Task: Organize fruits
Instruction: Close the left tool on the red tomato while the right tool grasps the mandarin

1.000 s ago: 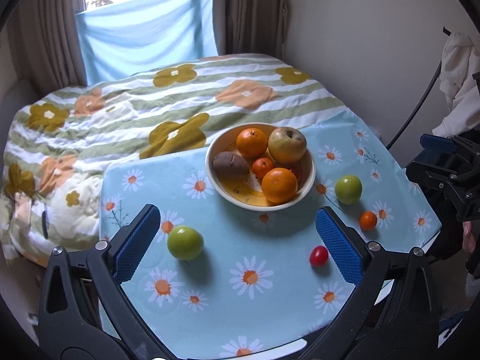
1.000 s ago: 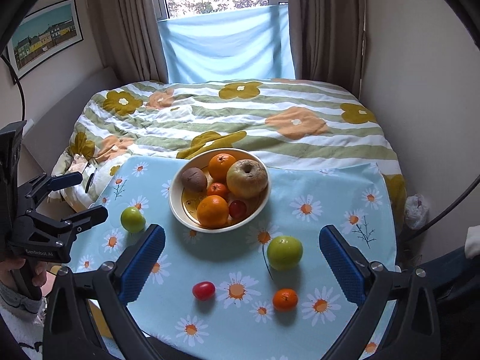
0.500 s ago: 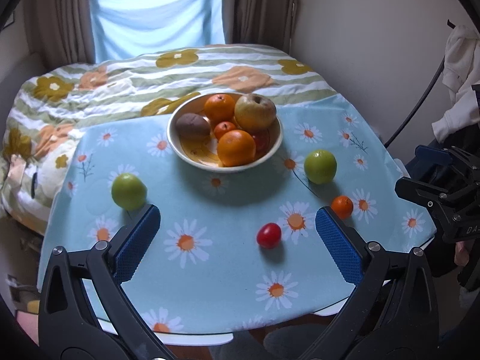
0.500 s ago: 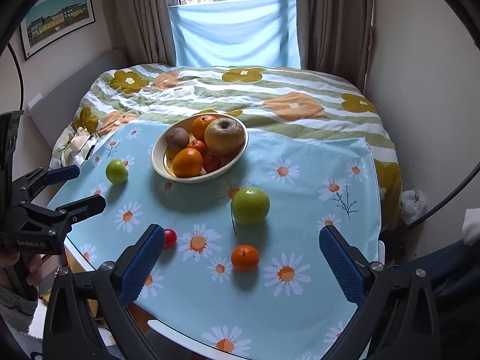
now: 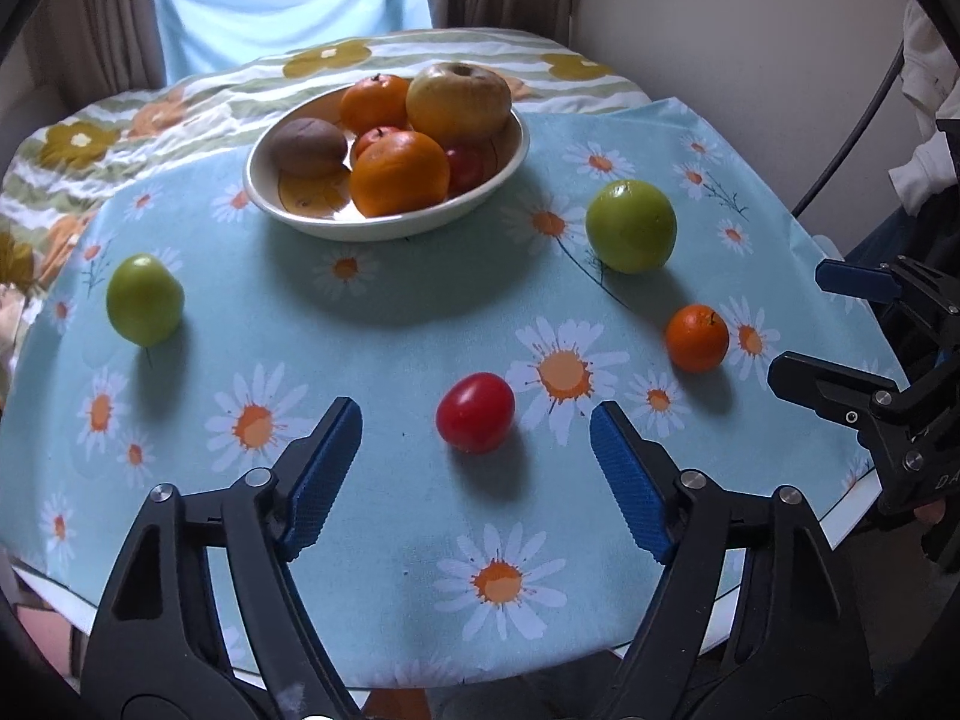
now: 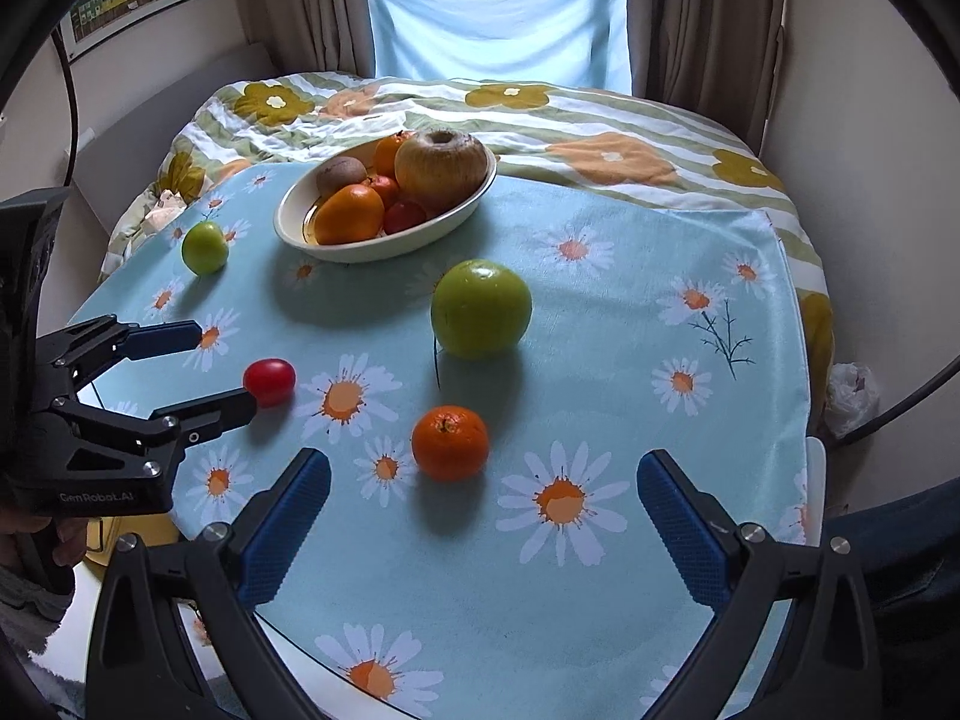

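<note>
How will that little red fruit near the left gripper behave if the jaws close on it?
The red fruit looks smooth and glossy, so it may slip between the pads. It is rounded and lies loose on the flat tablecloth, so a nudge would probably roll it. It looks small and light, possibly soft.

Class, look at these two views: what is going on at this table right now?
A person holds tongs in each hand above a daisy tablecloth. The left tongs, whose jaws have just been closing, frame the red tomato without touching it. The right tongs are open near the small orange. Two green apples also lie loose; the bowl already holds fruit.
</note>
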Tool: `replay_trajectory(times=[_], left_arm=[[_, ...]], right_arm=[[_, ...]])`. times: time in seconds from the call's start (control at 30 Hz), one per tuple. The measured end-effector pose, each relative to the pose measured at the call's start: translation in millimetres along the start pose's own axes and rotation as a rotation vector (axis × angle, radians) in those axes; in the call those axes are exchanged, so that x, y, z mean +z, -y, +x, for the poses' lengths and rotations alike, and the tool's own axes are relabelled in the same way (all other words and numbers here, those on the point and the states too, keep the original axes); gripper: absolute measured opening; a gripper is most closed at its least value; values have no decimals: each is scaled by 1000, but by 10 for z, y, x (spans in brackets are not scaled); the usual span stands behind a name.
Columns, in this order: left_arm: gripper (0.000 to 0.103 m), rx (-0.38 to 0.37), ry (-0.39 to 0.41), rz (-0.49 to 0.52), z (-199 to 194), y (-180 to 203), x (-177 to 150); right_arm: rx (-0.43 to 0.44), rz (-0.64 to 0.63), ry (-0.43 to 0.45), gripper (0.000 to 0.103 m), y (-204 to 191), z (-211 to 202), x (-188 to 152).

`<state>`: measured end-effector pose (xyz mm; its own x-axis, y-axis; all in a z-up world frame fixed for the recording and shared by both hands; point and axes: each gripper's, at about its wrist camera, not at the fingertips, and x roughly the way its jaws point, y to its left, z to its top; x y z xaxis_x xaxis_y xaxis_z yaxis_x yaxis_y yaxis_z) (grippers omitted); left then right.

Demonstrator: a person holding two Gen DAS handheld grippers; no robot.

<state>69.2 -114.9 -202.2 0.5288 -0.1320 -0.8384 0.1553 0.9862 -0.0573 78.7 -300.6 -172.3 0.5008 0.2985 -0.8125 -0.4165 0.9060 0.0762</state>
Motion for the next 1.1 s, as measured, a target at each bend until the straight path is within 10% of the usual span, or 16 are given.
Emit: replay_trajectory(times=[0.63,1.1], left_arm=[[37,14,-69,30,315,36,0],[37,7,-77,15,287,1,-37]], right_arm=[[55,-30,-89,77,-66,366,-29],[73,-38,-114,57,-125,528,29]])
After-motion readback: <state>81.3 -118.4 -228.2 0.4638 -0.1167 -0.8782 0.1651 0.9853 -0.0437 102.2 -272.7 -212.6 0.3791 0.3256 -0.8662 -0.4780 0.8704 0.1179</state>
